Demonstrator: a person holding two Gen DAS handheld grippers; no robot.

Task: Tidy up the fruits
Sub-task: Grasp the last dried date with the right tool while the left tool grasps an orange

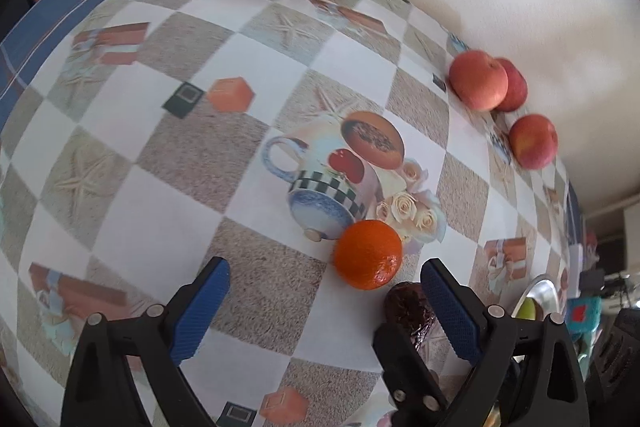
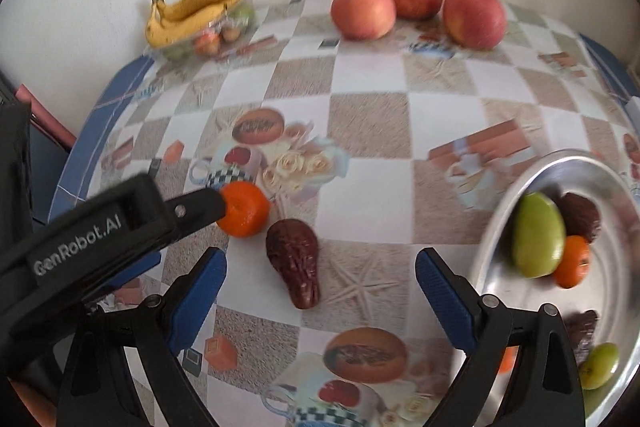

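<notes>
My left gripper [image 1: 324,311], open and empty, hangs just short of the tangerine [image 1: 368,255] ahead, while my right gripper [image 2: 320,291], also open, frames the avocado [image 2: 294,263], long axis toward me.

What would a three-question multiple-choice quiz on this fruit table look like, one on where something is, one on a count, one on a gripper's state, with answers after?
1. Where does the loose tangerine lie?
A. in the metal bowl
B. on the tablecloth beside the dark wrinkled fruit
C. on top of the bananas

2. How many apples sit by the wall?
A. three
B. one
C. five

3. How does the right gripper stand?
A. shut on the tangerine
B. shut on an apple
C. open, holding nothing

Answers:
1. B, since it rests on the cloth next to the dark wrinkled fruit, outside the metal bowl.
2. A, since three red apples stand in a row at the wall.
3. C, since its blue pads stand wide apart with only cloth and the dark fruit ahead.
</notes>
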